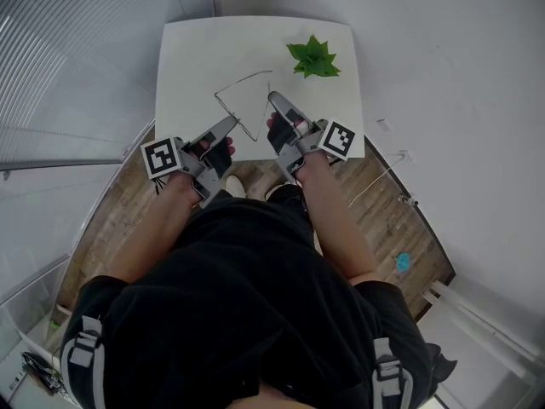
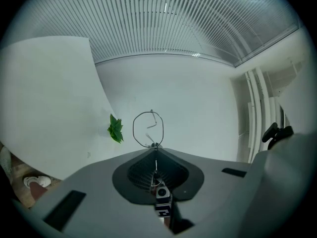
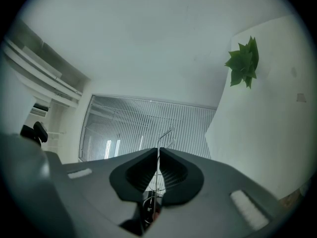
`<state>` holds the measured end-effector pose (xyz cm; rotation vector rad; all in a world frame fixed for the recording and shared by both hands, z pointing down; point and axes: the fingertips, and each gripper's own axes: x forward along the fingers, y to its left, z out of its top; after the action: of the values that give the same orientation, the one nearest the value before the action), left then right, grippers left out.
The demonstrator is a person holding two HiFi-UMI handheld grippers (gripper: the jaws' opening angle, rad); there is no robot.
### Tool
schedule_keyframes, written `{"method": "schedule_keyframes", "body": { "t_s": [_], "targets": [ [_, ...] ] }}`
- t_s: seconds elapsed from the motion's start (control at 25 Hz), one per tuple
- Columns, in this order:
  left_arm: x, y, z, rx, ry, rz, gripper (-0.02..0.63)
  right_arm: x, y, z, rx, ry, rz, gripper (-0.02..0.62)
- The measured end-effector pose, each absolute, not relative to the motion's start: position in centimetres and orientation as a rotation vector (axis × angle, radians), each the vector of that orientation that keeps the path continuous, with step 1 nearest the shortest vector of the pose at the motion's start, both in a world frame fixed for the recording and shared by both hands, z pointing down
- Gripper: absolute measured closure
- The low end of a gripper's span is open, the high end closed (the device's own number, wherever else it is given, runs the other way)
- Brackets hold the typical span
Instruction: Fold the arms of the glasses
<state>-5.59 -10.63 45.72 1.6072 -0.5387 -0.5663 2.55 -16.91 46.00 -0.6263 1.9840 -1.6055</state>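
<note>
Thin wire-framed glasses [image 1: 243, 82] hang over the white table [image 1: 196, 66], between my two grippers. My left gripper [image 1: 232, 123] is shut on the wire near one end of the frame. In the left gripper view one round lens rim [image 2: 133, 129] stands just beyond the closed jaws [image 2: 155, 147]. My right gripper [image 1: 273, 98] is shut on a thin arm of the glasses. In the right gripper view that arm [image 3: 166, 134] sticks up and out past the closed jaws [image 3: 158, 149]. The two gripper tips are close together above the table's near half.
A small green plant [image 1: 313, 58] sits at the table's far right, also visible as the plant [image 2: 115, 128] in the left gripper view and the plant [image 3: 243, 62] in the right one. Wooden floor lies below the table's near edge, with a blue object [image 1: 402, 262] to the right.
</note>
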Motion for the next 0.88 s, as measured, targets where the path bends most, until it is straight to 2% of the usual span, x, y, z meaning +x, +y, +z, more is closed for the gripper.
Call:
{"method": "schedule_keyframes", "body": {
  "t_s": [0.88],
  "targets": [
    [-4.6, -10.2, 46.0, 1.611, -0.468, -0.510, 0.594, -0.5, -16.2, 46.0, -0.494, 2.118, -1.679, 0.574]
  ]
}}
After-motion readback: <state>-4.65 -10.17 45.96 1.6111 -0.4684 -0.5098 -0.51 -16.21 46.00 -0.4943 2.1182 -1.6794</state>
